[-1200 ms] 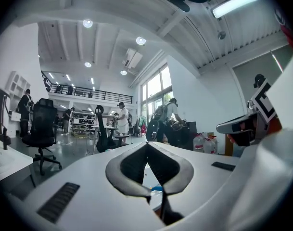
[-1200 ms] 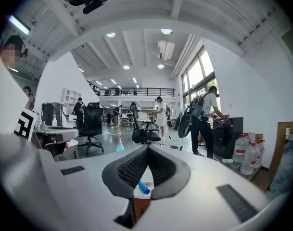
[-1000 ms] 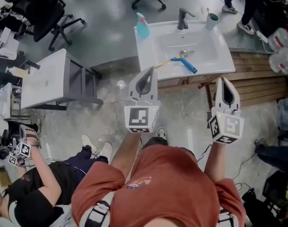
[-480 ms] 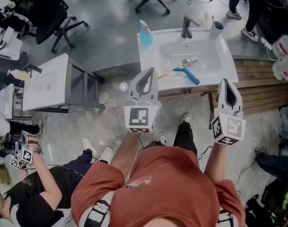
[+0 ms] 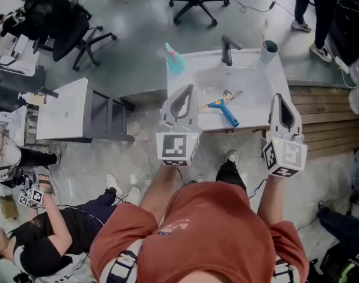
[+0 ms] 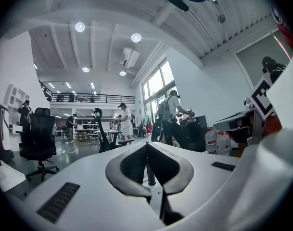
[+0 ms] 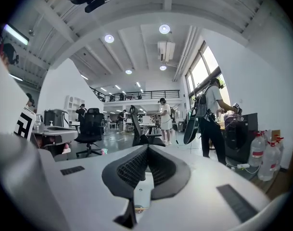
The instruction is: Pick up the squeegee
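Blue squeegee [image 5: 227, 114] in sink [image 5: 269, 82]: likely light, stiff; take its handle. Left gripper [image 5: 180, 101], right gripper [image 5: 283, 114] pressed together, empty.

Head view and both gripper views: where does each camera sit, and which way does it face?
Head view: on the head, facing steeply down at the sink with the squeegee; shows shirt, left tool, right tool.
Left gripper view: on the left tool, facing level along its shut jaws toward the balcony.
Right gripper view: on the right tool, likewise, jaws shut.
Shared: both gripper views show that balcony.
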Demonstrator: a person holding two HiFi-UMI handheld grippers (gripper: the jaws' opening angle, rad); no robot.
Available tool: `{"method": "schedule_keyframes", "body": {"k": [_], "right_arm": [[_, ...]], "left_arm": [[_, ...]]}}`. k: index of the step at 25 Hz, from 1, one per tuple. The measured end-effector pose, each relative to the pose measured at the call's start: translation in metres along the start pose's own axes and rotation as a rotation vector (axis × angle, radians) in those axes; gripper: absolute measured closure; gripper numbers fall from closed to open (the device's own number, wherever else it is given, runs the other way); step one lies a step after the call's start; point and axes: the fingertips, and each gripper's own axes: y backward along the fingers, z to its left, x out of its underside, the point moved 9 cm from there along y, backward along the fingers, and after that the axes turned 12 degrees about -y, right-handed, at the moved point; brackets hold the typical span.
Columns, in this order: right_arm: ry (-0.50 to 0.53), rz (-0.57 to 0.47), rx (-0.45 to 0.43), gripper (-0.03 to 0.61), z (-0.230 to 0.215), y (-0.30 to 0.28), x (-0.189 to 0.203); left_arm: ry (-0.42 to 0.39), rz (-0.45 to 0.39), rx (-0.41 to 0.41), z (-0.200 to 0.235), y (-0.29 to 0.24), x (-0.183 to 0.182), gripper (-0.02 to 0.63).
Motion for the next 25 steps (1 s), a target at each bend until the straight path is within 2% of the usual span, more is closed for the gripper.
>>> {"method": "schedule_keyframes", "body": {"k": [7, 14, 18, 20, 25], "right_arm": [[-0.041, 0.031, -0.076, 0.571, -0.072, -0.065, -0.020], [-0.073, 0.061, -0.177, 0.571, -0.116, -0.129, -0.016], [-0.082, 0.086, -0.221, 0.571, -0.119, -0.158, -0.010], [-0.091, 0.095, -0.241, 0.571, -0.115, -0.170, -0.008], [-0.075, 0.146, -0.292, 0.571, -0.085, -0.201, 0.017]], "left_arm": [[-0.027, 0.035, -0.058, -0.031, -0.074, -0.026, 0.598], [-0.094, 0.094, -0.123, -0.051, -0.128, -0.028, 0.598], [-0.106, 0.151, -0.151, -0.044, -0.139, -0.028, 0.598], [-0.103, 0.154, -0.169, -0.037, -0.142, -0.025, 0.598], [-0.072, 0.190, -0.203, -0.013, -0.142, 0.011, 0.598]]}}
